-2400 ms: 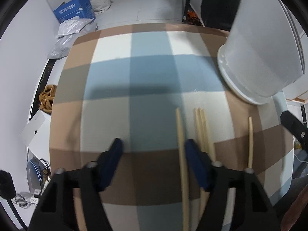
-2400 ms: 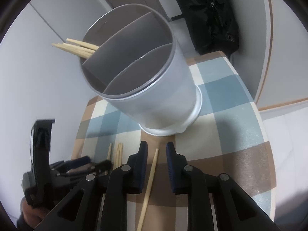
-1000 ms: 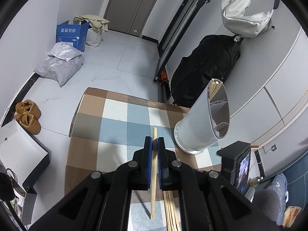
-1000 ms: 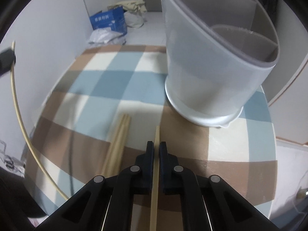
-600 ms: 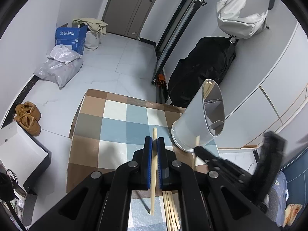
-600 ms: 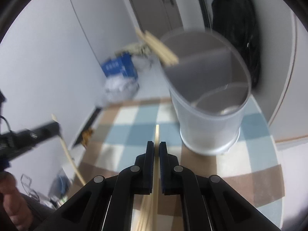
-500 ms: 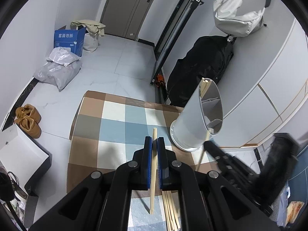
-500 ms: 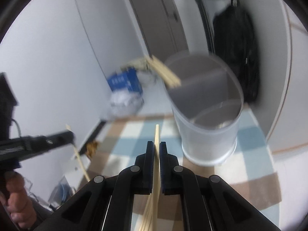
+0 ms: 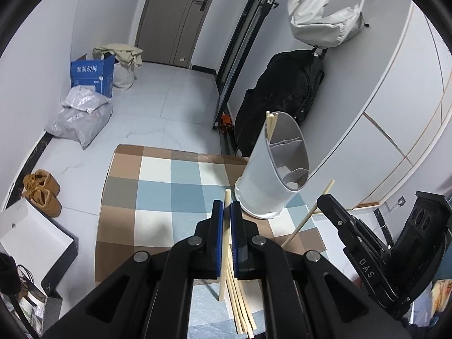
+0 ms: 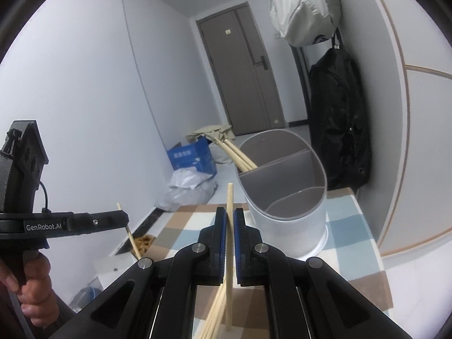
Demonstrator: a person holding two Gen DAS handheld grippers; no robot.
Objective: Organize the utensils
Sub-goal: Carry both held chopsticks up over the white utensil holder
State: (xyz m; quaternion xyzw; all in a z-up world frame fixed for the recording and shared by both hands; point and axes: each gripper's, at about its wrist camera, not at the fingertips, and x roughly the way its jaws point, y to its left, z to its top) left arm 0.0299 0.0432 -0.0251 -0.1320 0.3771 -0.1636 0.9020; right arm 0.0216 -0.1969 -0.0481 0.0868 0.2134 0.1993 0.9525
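Note:
My left gripper [image 9: 226, 212] is shut on a wooden chopstick [image 9: 225, 243], held in the air above the checked tablecloth [image 9: 158, 186]. The white utensil holder [image 9: 262, 180], divided into compartments, stands just right of it and has chopsticks [image 9: 270, 125] in its far compartment. My right gripper [image 10: 229, 220] is shut on another chopstick [image 10: 229, 197], raised in front of the holder [image 10: 293, 226]. A few loose chopsticks [image 9: 240, 305] lie on the cloth below both grippers. In the right wrist view my left gripper [image 10: 124, 219] shows at the left with its chopstick [image 10: 130, 236].
The table is small, with drops to the floor on all sides. On the floor are a blue box [image 9: 91, 76], grey bags [image 9: 79, 118], shoes [image 9: 42, 192] and a white box [image 9: 31, 234]. A black bag [image 9: 282, 99] leans on the wall behind the holder.
Both grippers have lifted their chopsticks off the table. The right one rose and tipped upward, so it faces the holder's rim and has come into the left wrist view.

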